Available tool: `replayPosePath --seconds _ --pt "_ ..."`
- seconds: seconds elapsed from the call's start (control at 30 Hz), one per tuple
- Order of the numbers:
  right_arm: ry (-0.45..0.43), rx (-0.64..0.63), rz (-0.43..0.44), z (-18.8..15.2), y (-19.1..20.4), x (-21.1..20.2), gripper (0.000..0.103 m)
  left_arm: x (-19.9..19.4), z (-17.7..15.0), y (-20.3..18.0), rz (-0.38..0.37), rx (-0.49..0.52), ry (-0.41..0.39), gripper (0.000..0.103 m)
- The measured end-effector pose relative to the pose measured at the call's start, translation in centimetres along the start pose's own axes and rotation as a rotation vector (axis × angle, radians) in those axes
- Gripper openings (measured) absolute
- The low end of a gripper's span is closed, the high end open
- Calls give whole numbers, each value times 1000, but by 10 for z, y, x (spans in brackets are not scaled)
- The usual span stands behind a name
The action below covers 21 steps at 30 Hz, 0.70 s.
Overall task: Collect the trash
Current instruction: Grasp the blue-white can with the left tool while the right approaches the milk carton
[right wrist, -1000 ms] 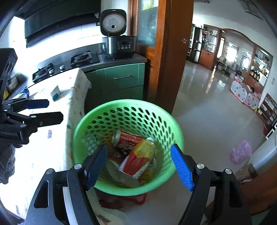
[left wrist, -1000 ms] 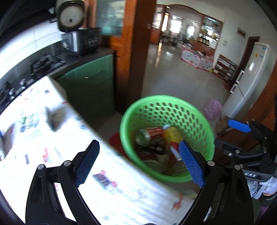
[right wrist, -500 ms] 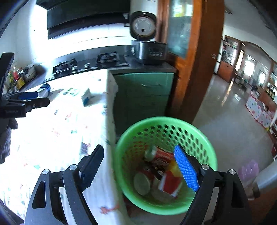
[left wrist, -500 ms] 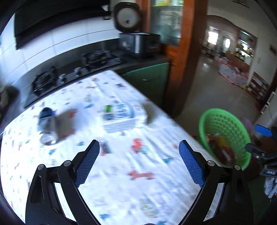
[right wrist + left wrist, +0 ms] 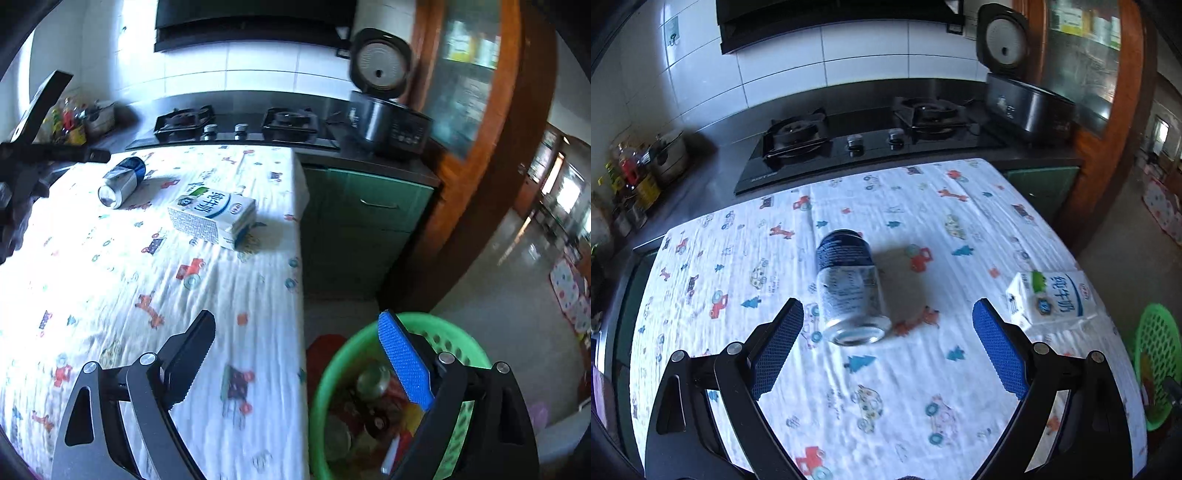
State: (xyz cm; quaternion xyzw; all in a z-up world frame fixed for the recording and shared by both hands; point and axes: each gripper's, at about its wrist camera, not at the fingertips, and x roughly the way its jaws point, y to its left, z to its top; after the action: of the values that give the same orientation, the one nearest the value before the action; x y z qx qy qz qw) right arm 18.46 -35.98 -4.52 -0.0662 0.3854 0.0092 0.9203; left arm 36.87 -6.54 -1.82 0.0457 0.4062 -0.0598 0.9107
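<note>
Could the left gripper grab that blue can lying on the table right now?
Probably yes. The left gripper is open, the blue can lies just ahead between its fingers, and nothing stands between them; the milk carton sits off to the side.

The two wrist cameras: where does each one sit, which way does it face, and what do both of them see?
Left wrist: sits on the left gripper, above the table, facing the stove; open fingers frame the lying can.
Right wrist: sits on the right gripper, at the table's edge, over the green basket; the left gripper shows at far left.
Shared: the can, milk carton, basket, stove, rice cooker.
</note>
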Motion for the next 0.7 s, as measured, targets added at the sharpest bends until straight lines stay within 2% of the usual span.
replayPosePath --seconds 0.17,0.23,0.33,0.53,0.7 --pt "13 -84 23 23 12 30 87 42 14 23 13 -23 65 92" --pt "25 -138 31 35 20 46 87 55 18 29 34 -23 80 92" --pt "32 -226 53 51 34 64 87 72 19 36 25 -43 109 92" --pt "56 -349 144 81 59 98 87 100 20 35 28 -2 152 92" --pt "87 -482 177 99 79 131 87 115 19 35 10 18 176 92"
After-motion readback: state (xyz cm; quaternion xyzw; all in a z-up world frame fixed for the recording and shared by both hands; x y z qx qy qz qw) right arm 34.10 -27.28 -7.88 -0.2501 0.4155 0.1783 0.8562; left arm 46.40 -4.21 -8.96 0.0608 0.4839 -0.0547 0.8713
